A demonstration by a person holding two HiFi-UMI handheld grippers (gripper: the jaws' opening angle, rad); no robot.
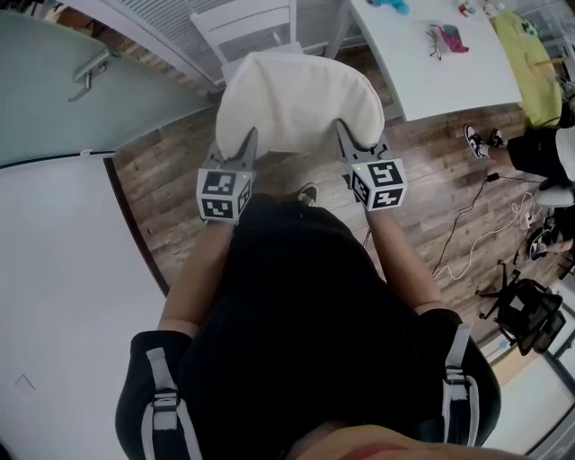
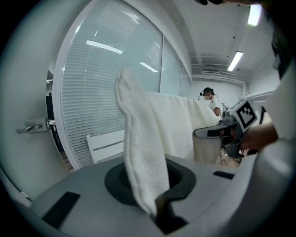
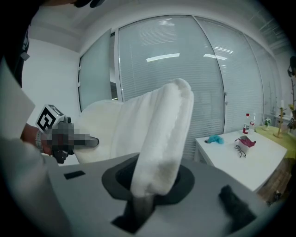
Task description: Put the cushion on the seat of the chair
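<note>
A white cushion [image 1: 296,99] hangs in the air in front of me, gripped at its near edge by both grippers. My left gripper [image 1: 244,144] is shut on its left corner and my right gripper [image 1: 346,135] is shut on its right corner. In the left gripper view the cushion's edge [image 2: 138,152] rises out of the left gripper [image 2: 157,208]. The right gripper view shows the cushion [image 3: 162,139] clamped the same way in the right gripper [image 3: 138,203]. A white chair [image 1: 241,25] stands just beyond the cushion, which hides most of its seat.
A white table [image 1: 422,76] with glasses and small items stands at the far right. Another white surface [image 1: 63,296] lies on my left beside a glass door with a handle [image 1: 90,72]. Cables [image 1: 476,234], a black stand [image 1: 526,310] and a person's shoes [image 1: 476,139] are on the wooden floor at right.
</note>
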